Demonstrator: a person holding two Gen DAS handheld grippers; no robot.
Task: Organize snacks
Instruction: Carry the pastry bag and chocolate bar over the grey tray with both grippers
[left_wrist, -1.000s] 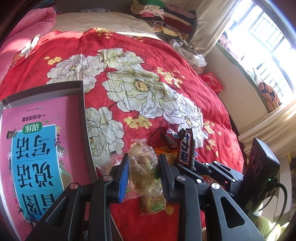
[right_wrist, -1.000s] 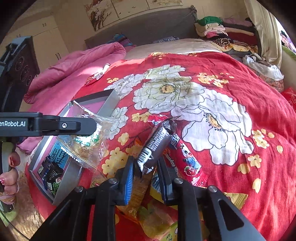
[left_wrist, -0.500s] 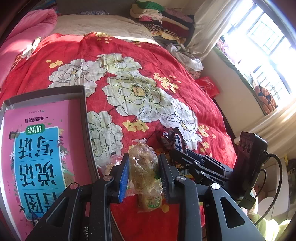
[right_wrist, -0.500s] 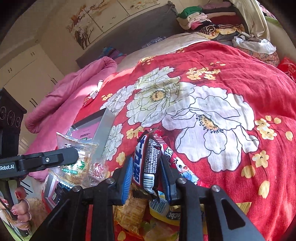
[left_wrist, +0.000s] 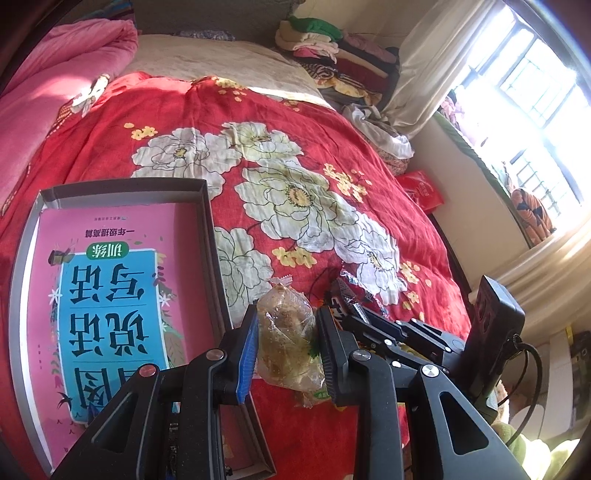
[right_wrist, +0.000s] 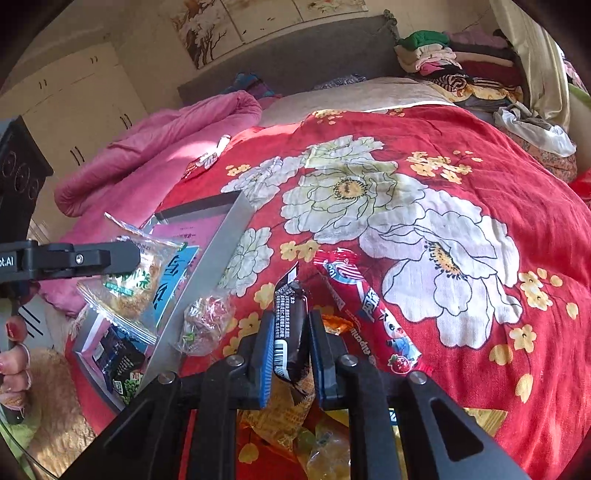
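Note:
My left gripper (left_wrist: 287, 314) is shut on a clear bag of brown pastry (left_wrist: 286, 343), held above the bed beside the right wall of a shallow grey box (left_wrist: 207, 229). A pink and blue book lies in the box. In the right wrist view the left gripper (right_wrist: 110, 258) holds the same bag (right_wrist: 129, 288) over the box (right_wrist: 207, 280). My right gripper (right_wrist: 291, 321) is shut on a dark chocolate bar (right_wrist: 288, 295) that stands upright, barcode side toward the camera, above a pile of snacks.
A long red candy packet (right_wrist: 369, 306) and a small clear bag of sweets (right_wrist: 207, 321) lie on the red flowered bedspread (right_wrist: 461, 177). Yellow snack packets (right_wrist: 288, 406) sit under the right gripper. A hand (right_wrist: 14, 362) holds the left tool. Pink quilt (left_wrist: 55, 92) and folded clothes (left_wrist: 332, 55) lie beyond.
The left gripper carried the pastry bag up and left, closer to the box wall. The chocolate bar in the right gripper turned to show its barcode side, and the jaws stand closer together.

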